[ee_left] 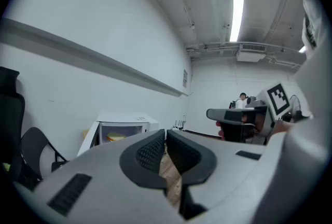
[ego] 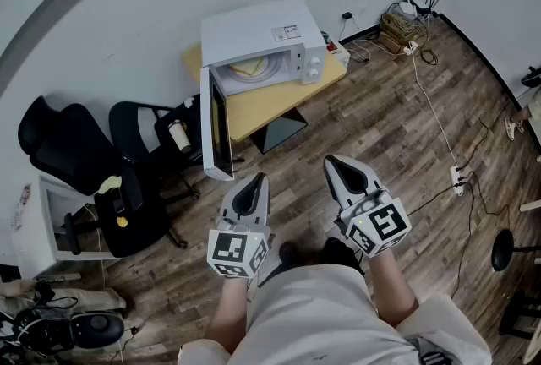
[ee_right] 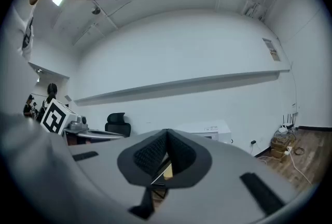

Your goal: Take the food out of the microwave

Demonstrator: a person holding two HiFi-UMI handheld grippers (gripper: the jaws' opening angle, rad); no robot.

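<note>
The white microwave (ego: 262, 38) stands on a small yellow table (ego: 270, 106) against the wall, its door (ego: 216, 131) swung wide open toward me. Inside, pale yellow food (ego: 251, 66) lies on a plate; in the left gripper view the microwave (ee_left: 124, 125) shows the same food (ee_left: 116, 137) in its lit cavity. My left gripper (ego: 259, 178) and right gripper (ego: 330, 160) are held side by side in front of my body, well short of the table. Both are shut and empty, jaws meeting at the tips (ee_left: 165, 134) (ee_right: 166, 134).
Two black office chairs (ego: 127, 177) stand left of the open door, one with a cup (ego: 178, 135) on its seat. A white cable and power strip (ego: 457, 177) run over the wood floor at right. A black stool (ego: 505, 250) is at far right.
</note>
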